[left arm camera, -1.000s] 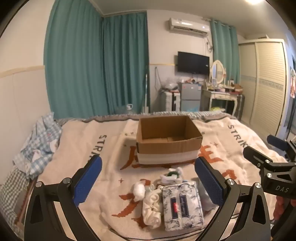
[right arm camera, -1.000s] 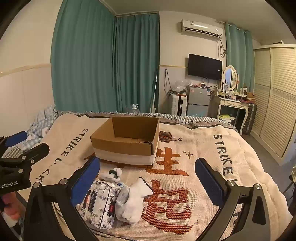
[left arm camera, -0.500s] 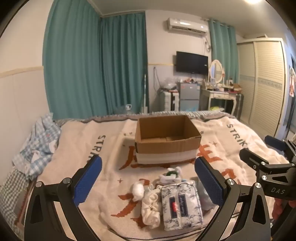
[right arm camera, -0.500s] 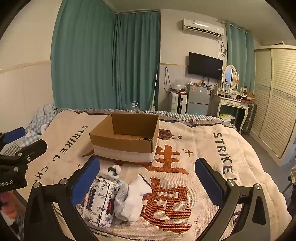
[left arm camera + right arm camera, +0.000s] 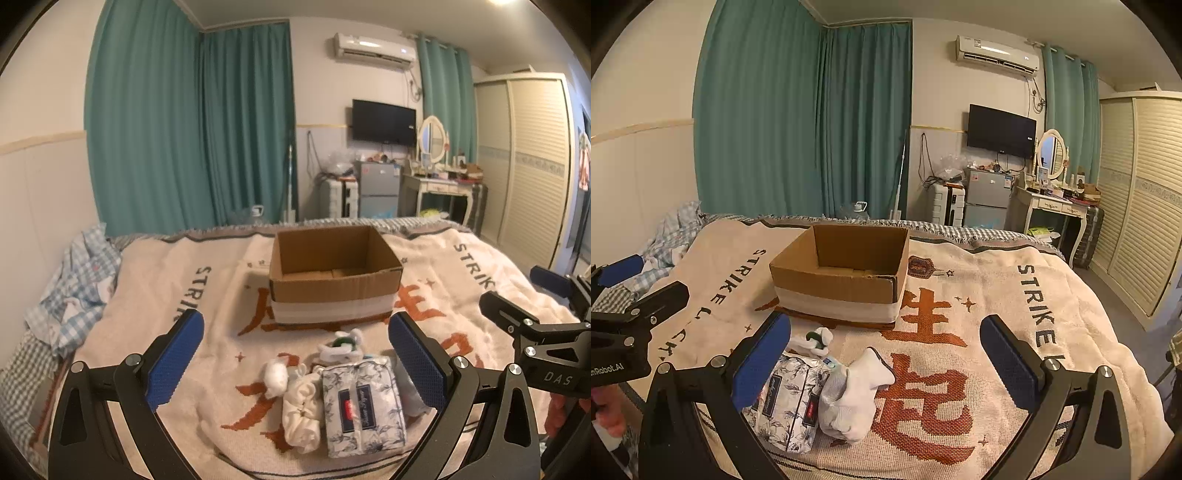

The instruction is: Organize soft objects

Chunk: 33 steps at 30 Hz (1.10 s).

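A big bed (image 5: 155,332) is covered by a cream blanket (image 5: 1015,332) with orange signs and black letters on it. In the middle of the bed sits a brown cardboard box (image 5: 334,275) with its top open. Only the bare brown inside shows.

On the near side of the box lies a little pile of soft things. There is a flowery tissue pack (image 5: 364,404) lying flat. Just to its left is a cream rolled cloth (image 5: 301,413), touching the pack. A small white ball of cloth (image 5: 275,374) lies just to the left and a bit farther away. Between the pack and the box is a small white and green bundle (image 5: 341,345). From the right wrist view, a white sock (image 5: 851,397) leans on the right side of the pack.

The left gripper (image 5: 295,358) hangs above the pile with its jaws spread wide, holding nothing. The right gripper (image 5: 886,358) is just to the right of the pile, and its jaws are spread wide too, with nothing between them.

A blue checked cloth (image 5: 70,291) is bunched up at the far left edge of the bed.
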Motion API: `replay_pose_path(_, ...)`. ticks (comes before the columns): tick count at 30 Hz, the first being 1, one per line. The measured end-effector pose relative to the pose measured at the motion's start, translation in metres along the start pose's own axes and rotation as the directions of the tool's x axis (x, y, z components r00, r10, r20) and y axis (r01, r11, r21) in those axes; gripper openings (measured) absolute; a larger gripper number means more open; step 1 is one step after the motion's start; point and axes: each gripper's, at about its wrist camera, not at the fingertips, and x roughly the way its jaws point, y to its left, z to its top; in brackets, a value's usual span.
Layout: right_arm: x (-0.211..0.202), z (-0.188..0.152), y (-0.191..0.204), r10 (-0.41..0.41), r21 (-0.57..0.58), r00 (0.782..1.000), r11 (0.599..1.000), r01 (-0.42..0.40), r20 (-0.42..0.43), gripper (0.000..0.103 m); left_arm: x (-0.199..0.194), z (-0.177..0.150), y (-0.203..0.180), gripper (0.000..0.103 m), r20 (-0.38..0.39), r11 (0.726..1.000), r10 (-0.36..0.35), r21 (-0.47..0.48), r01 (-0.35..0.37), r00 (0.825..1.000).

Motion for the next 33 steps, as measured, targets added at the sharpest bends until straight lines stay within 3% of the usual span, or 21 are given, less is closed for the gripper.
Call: replay_pose_path(33,-0.0023,0.0016,0.0023,0.002,0.005,1.000,1.000,-0.002,-0.002,0.103,-0.0009,0.0002,0.0009,0.103,-0.006,1.000,0.003,-0.003,-0.003,1.000)
